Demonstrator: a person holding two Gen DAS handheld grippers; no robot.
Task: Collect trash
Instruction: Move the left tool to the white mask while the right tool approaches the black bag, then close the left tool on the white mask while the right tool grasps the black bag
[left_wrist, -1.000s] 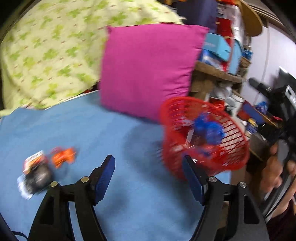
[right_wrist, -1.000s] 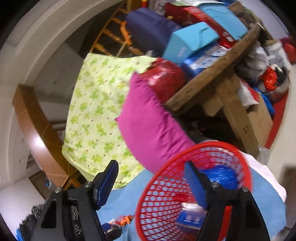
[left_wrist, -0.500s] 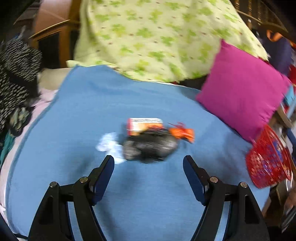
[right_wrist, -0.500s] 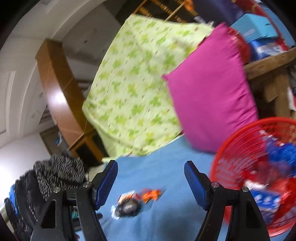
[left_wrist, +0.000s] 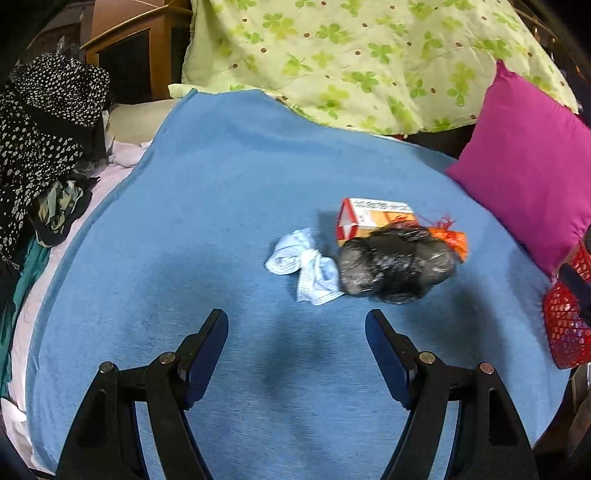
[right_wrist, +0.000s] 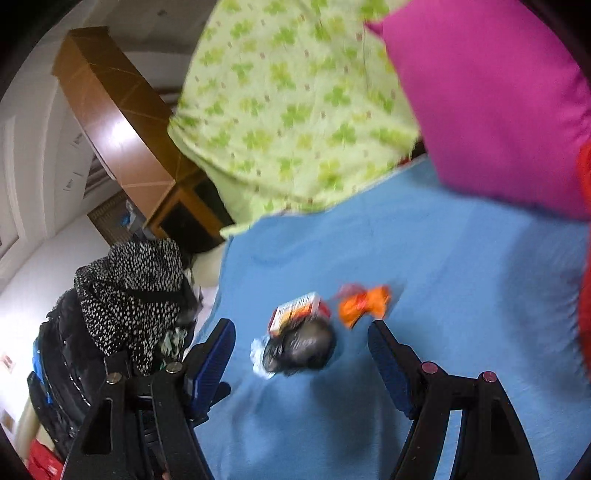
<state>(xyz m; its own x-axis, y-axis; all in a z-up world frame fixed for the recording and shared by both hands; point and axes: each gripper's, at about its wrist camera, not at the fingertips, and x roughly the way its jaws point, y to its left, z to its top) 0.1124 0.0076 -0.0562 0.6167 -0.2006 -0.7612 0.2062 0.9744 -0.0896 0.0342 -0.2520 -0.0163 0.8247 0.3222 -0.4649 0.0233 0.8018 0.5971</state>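
Observation:
On the blue blanket (left_wrist: 207, 206) lies a small heap of trash: a crumpled white tissue (left_wrist: 306, 267), a black crinkled bag (left_wrist: 395, 264), a red-and-white carton (left_wrist: 369, 218) and an orange wrapper (left_wrist: 452, 236). My left gripper (left_wrist: 297, 332) hovers open just short of the tissue, nothing between its fingers. The right wrist view shows the same heap: black bag (right_wrist: 301, 347), carton (right_wrist: 297, 314), orange wrapper (right_wrist: 364, 304). My right gripper (right_wrist: 301, 341) is open above it, holding nothing. A red mesh basket (left_wrist: 567, 321) sits at the blanket's right edge.
A magenta pillow (left_wrist: 528, 162) and a green clover-print cover (left_wrist: 351, 55) lie at the far side of the blanket. Black dotted clothing (left_wrist: 40, 122) is piled on the left, by a wooden cabinet (right_wrist: 110, 110). The blanket drops off at its left and near edges.
Both grippers swung left, away from the red basket, and tipped down toward the trash heap. The heap has come close in front of the left gripper. Both stayed open.

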